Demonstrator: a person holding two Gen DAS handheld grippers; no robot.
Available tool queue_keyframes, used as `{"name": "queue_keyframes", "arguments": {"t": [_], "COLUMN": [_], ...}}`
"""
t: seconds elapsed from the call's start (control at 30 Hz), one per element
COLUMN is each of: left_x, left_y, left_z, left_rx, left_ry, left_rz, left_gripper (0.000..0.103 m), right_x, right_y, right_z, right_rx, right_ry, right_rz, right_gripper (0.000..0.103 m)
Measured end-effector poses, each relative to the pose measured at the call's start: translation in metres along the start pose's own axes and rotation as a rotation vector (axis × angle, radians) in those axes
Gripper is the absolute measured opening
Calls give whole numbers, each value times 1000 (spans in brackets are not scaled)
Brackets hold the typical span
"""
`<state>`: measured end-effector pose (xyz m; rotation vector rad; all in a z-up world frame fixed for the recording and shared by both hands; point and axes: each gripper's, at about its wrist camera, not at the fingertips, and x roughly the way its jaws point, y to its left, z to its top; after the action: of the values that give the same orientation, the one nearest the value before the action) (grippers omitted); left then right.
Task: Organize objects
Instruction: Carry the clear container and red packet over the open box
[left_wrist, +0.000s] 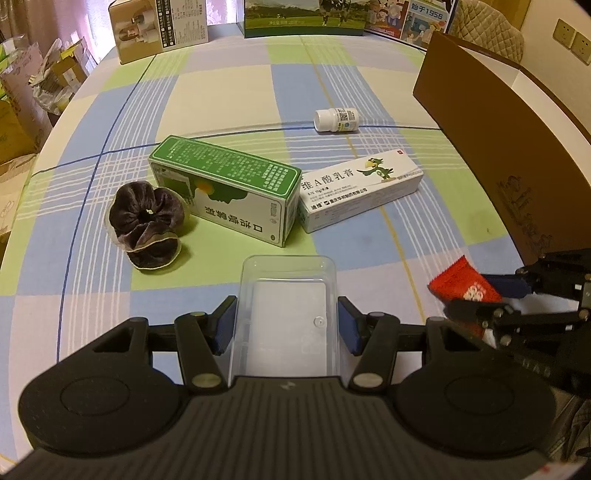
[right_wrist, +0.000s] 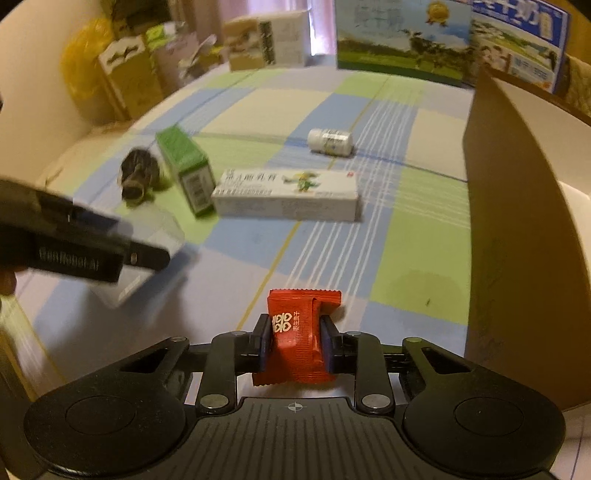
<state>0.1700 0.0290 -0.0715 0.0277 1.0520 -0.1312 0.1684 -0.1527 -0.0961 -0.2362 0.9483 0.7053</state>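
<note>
A: Right wrist view: right gripper (right_wrist: 295, 347) pinches the red packet (right_wrist: 297, 339) near the table's (right_wrist: 388, 258) front edge.

B: Left gripper (left_wrist: 287, 325) clamps the clear box (left_wrist: 286, 295). Centre the packet above it before letting go.

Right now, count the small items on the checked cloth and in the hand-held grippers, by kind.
Medicine cartons: 2, green carton and white ointment carton
White pill bottle: 1
Dark scrunchie: 1
Clear plastic tray: 1
Red sachet: 1
Total: 6
</note>
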Motion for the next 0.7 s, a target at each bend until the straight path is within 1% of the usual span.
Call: {"name": "queue_keyframes", "arguments": {"t": [0.27, 0.47, 0.7], "left_x": [-5, -20, -42], "left_y": [-4, -12, -43], "left_z": [1, 7, 25], "left_rx": [3, -4, 41], "left_ry": [-14, -49, -106], "left_rz": [-2, -28, -86], "left_gripper": [52, 52, 52], "right_x": [-23, -55, -110], "right_y": [-2, -6, -44], "right_z": [6, 6, 3], "right_rx": [53, 99, 238], "right_ry": [-98, -190, -315], "right_rz": [26, 39, 11], "right_gripper": [23, 23, 23]}}
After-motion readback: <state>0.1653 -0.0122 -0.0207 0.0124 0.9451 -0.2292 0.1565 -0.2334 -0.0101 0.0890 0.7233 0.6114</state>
